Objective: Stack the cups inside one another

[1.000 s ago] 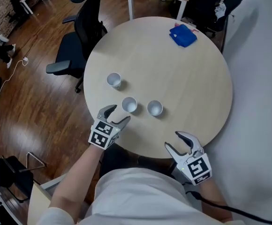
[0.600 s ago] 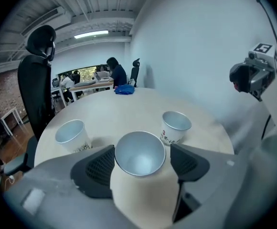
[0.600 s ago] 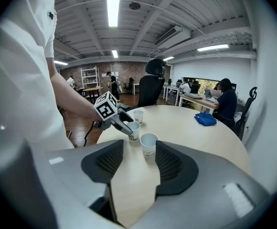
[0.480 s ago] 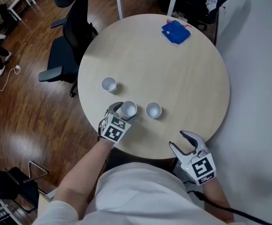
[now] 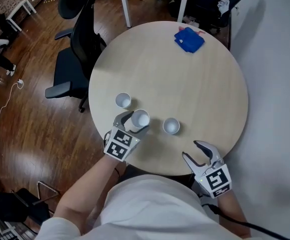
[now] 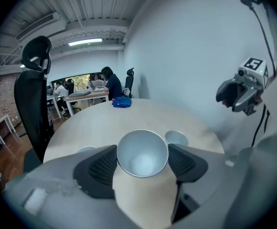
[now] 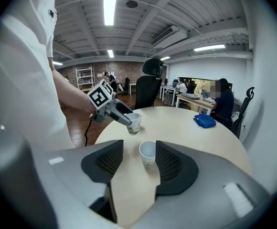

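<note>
On the table (image 5: 195,84) the left cup (image 5: 123,100) stands alone. The left gripper (image 5: 133,123) angles down, jaws closing on the middle cup (image 5: 140,119), pads touching its sides. The right cup (image 5: 171,126) stands ahead of the right gripper (image 5: 201,154), apart. That gripper's jaws are spread and empty, over the table edge.

Cups (image 5: 171,126) white, with faint grey print near the base. Worktop (image 5: 185,79) pale beige, plain; cloth (image 5: 189,39) saturated blue. Chair (image 5: 80,39) black; floor (image 5: 30,114) dark brown wood planks; person's shirt (image 5: 150,209) white.
</note>
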Motion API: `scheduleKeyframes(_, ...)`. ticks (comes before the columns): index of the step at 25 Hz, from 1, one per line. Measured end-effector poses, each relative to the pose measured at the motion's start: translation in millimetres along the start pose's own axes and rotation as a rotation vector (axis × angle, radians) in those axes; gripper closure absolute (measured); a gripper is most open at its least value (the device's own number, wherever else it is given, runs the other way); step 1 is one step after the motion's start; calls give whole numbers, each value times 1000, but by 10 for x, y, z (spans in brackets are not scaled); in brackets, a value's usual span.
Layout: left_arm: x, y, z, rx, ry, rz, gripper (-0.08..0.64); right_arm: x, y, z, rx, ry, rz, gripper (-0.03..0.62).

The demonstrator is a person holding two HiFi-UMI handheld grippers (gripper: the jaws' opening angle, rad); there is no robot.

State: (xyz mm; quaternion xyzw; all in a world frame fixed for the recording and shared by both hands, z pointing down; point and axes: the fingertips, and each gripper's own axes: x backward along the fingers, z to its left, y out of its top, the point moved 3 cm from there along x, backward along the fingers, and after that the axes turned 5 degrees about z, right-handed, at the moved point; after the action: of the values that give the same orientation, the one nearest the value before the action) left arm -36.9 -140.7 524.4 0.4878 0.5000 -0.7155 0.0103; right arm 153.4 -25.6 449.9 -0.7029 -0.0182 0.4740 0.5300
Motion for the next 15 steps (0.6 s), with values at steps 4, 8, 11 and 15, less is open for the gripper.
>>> scheduleKeyframes(4,307,199,278,-14,21,-49,207,-144,118,42,-15,-6,-25,373)
scheduleKeyframes(8,495,284,648,-16,66,-77,207,-243,187,95,-36,-23,-43,373)
scheduleKeyframes(11,546,266,936,-4,87,-76,208,-300,212,129,-52,-43,-43,373)
scheduleKeyframes(15,468,200,1190,-1,91,-67,209,-312,198,141,-69,-84,-25,373)
